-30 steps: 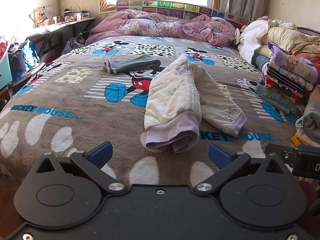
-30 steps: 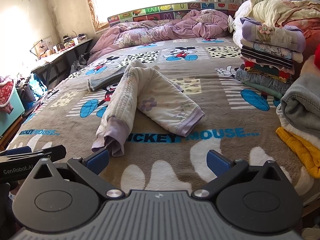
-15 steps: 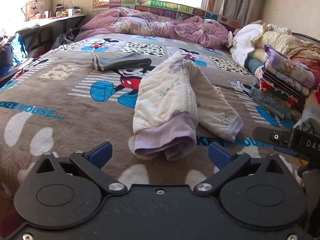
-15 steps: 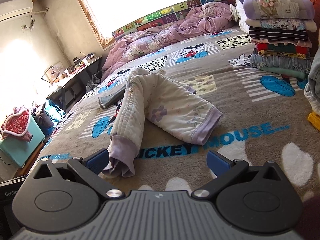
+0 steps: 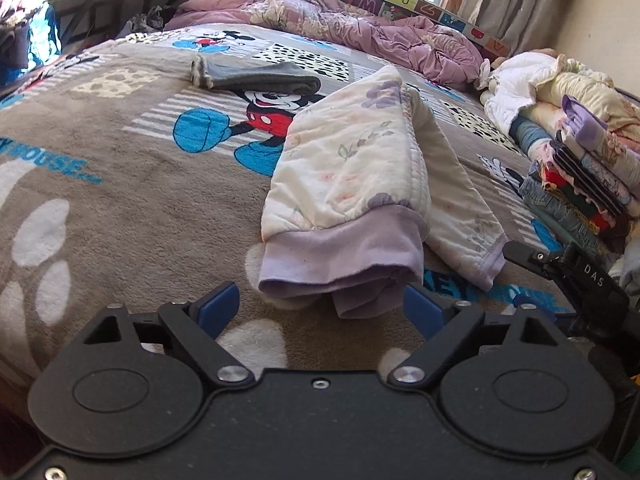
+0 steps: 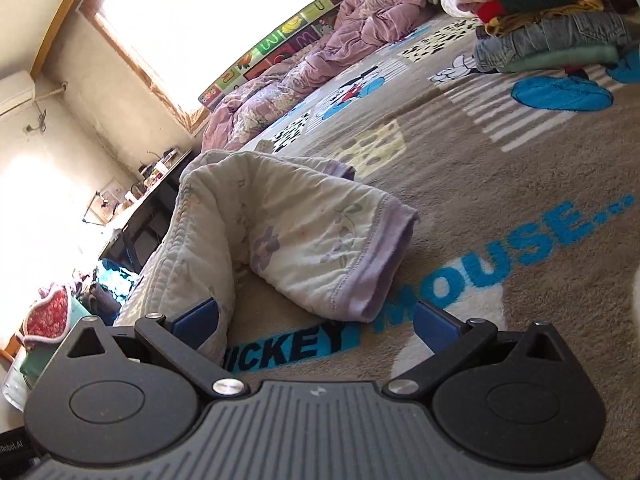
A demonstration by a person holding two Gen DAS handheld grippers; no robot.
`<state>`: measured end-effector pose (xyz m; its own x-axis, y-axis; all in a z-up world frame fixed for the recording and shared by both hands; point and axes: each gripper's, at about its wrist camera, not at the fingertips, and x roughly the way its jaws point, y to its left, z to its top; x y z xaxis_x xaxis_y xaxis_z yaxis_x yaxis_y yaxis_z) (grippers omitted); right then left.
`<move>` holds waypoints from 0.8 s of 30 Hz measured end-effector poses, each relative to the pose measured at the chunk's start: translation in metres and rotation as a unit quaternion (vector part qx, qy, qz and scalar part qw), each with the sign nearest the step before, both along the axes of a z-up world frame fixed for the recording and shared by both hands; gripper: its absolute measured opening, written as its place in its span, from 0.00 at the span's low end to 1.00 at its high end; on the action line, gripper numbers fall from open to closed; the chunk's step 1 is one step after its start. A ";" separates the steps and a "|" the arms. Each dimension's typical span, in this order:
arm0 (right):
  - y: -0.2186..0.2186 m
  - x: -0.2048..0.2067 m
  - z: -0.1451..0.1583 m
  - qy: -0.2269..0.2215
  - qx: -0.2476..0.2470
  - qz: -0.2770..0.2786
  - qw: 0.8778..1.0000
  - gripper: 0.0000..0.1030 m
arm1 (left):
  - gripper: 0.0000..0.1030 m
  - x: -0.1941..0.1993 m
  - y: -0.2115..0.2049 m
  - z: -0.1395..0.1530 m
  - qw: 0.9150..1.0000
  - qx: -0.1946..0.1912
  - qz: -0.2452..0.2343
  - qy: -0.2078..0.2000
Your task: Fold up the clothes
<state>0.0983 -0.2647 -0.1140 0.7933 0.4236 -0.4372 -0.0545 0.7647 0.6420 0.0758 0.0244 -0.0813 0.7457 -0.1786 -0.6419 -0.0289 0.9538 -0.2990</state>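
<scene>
Cream floral padded trousers (image 5: 352, 160) with lilac cuffs lie in an upside-down V on the brown cartoon blanket (image 5: 120, 200). In the left wrist view my left gripper (image 5: 320, 306) sits low at the near cuff (image 5: 340, 272). Its jaws are closing, the cuff's end hangs between the blue pads, and neither pad presses on it. In the right wrist view my right gripper (image 6: 316, 320) is tilted and stands open just before the other leg's cuff (image 6: 372, 276). The first leg (image 6: 192, 248) lies against its left pad. A black part of the right gripper (image 5: 576, 276) shows in the left wrist view.
A tall stack of folded clothes (image 5: 580, 184) stands at the bed's right side, close to the right gripper (image 6: 552, 20). A folded grey garment (image 5: 260, 78) lies farther back. A crumpled purple duvet (image 5: 360, 28) fills the head of the bed. A cluttered desk (image 6: 160, 168) stands at the left.
Both grippers have come down and forward to the trousers' cuffs. The right one has rolled, so its view tilts. The left jaws have narrowed a little.
</scene>
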 end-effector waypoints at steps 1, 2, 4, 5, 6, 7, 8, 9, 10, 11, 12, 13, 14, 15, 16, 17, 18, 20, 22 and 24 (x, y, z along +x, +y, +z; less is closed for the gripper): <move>-0.002 0.004 -0.003 0.001 0.004 -0.004 1.000 1.00 | 0.81 0.003 0.003 -0.004 1.000 -0.025 0.005 0.005; -0.004 0.010 -0.006 0.003 0.009 -0.002 1.000 1.00 | 0.80 0.006 0.006 -0.009 0.998 -0.059 0.011 0.012; -0.007 0.018 -0.011 -0.002 0.023 0.004 1.000 0.99 | 0.77 0.010 0.011 -0.016 0.993 -0.117 0.021 0.018; -0.008 0.022 -0.013 -0.005 0.030 0.004 1.000 0.98 | 0.76 0.011 0.014 -0.021 0.988 -0.150 0.031 0.023; -0.010 0.026 -0.014 -0.008 0.036 0.007 0.999 0.97 | 0.76 0.012 0.016 -0.025 0.983 -0.175 0.038 0.026; -0.011 0.030 -0.016 -0.010 0.038 0.008 0.999 0.93 | 0.76 0.013 0.019 -0.029 0.978 -0.200 0.045 0.029; -0.011 0.034 -0.019 -0.012 0.039 0.010 0.999 0.88 | 0.76 0.016 0.022 -0.034 0.971 -0.231 0.053 0.038; -0.012 0.040 -0.020 -0.011 0.038 0.010 0.999 0.86 | 0.76 0.018 0.026 -0.039 0.962 -0.262 0.061 0.046; -0.013 0.044 -0.021 -0.011 0.039 0.011 0.999 0.83 | 0.76 0.020 0.028 -0.045 0.954 -0.287 0.069 0.054; -0.014 0.049 -0.022 -0.011 0.039 0.012 0.999 0.82 | 0.76 0.023 0.031 -0.051 0.945 -0.311 0.077 0.062; -0.014 0.053 -0.024 -0.012 0.042 0.012 0.999 0.81 | 0.76 0.025 0.034 -0.056 0.935 -0.336 0.087 0.064; -0.015 0.055 -0.024 -0.012 0.044 0.013 0.999 0.78 | 0.76 0.027 0.038 -0.061 0.925 -0.361 0.097 0.066; -0.015 0.058 -0.026 -0.013 0.047 0.014 0.999 0.76 | 0.76 0.030 0.041 -0.064 0.917 -0.380 0.104 0.064; -0.016 0.060 -0.027 -0.013 0.052 0.015 0.998 0.75 | 0.76 0.033 0.043 -0.066 0.912 -0.390 0.112 0.064; -0.017 0.062 -0.029 -0.013 0.057 0.017 0.998 0.72 | 0.76 0.035 0.045 -0.067 0.908 -0.399 0.115 0.063; -0.018 0.064 -0.030 -0.014 0.060 0.019 0.998 0.69 | 0.76 0.038 0.046 -0.067 0.903 -0.407 0.119 0.062; -0.018 0.065 -0.031 -0.015 0.063 0.021 0.998 0.68 | 0.75 0.041 0.048 -0.068 0.899 -0.416 0.122 0.061; -0.019 0.068 -0.033 -0.016 0.072 0.027 0.997 0.58 | 0.68 0.047 0.046 -0.064 0.904 -0.405 0.126 0.057; -0.020 0.070 -0.035 -0.017 0.083 0.035 0.996 0.42 | 0.23 0.052 0.044 -0.058 0.916 -0.380 0.119 0.054; -0.019 0.070 -0.034 -0.020 0.092 0.044 0.995 0.30 | 0.11 0.057 0.042 -0.052 0.927 -0.354 0.111 0.051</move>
